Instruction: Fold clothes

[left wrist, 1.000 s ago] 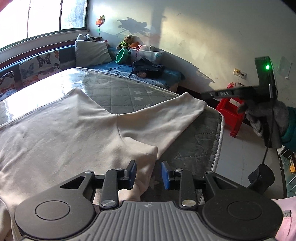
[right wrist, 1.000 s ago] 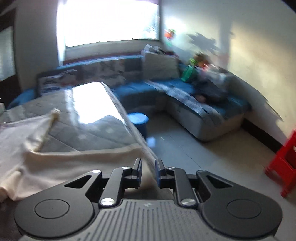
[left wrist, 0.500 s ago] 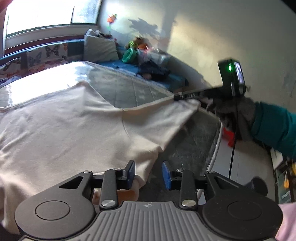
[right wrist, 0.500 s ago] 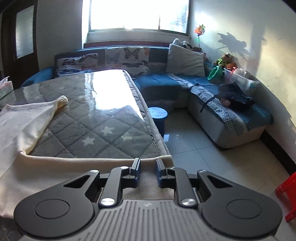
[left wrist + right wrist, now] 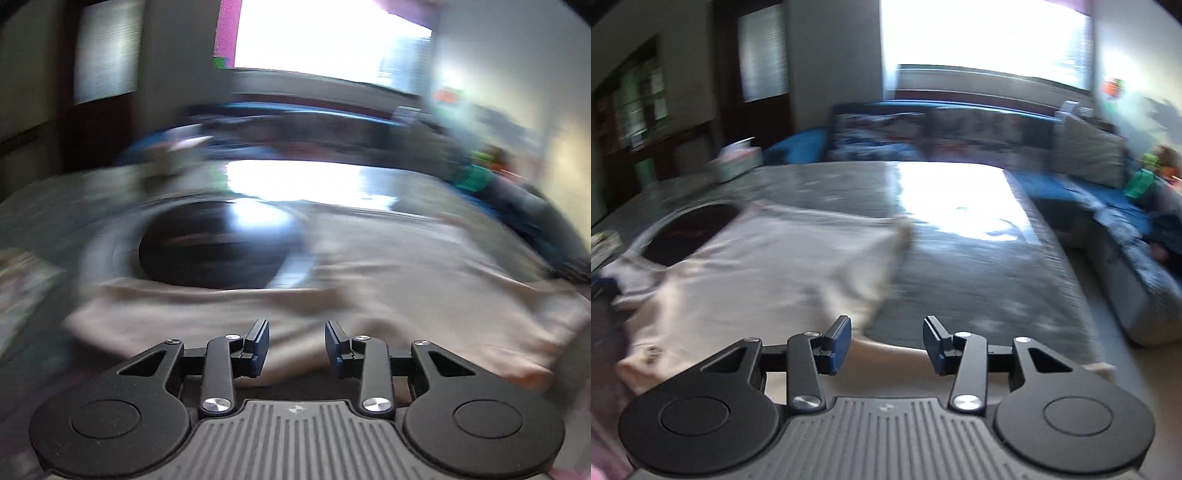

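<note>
A cream garment point(image 5: 753, 266) lies on the grey quilted bed point(image 5: 979, 280), folded over toward the left. It also shows in the blurred left wrist view point(image 5: 406, 302), spread under my left gripper point(image 5: 297, 345). My left gripper is open and empty just above the cloth's near edge. My right gripper point(image 5: 887, 343) is open and empty, above the garment's right edge near the bed's front.
A dark round object point(image 5: 210, 251) lies on the bed beyond the garment, also in the right wrist view point(image 5: 690, 232). A blue sofa point(image 5: 1108, 206) with pillows and toys runs along the back and right. A tissue box point(image 5: 738, 162) sits at the bed's far left.
Both views have swung left quickly and are blurred. The right gripper has opened and let go of the garment's corner, which now lies folded over to the left. The left gripper stays open.
</note>
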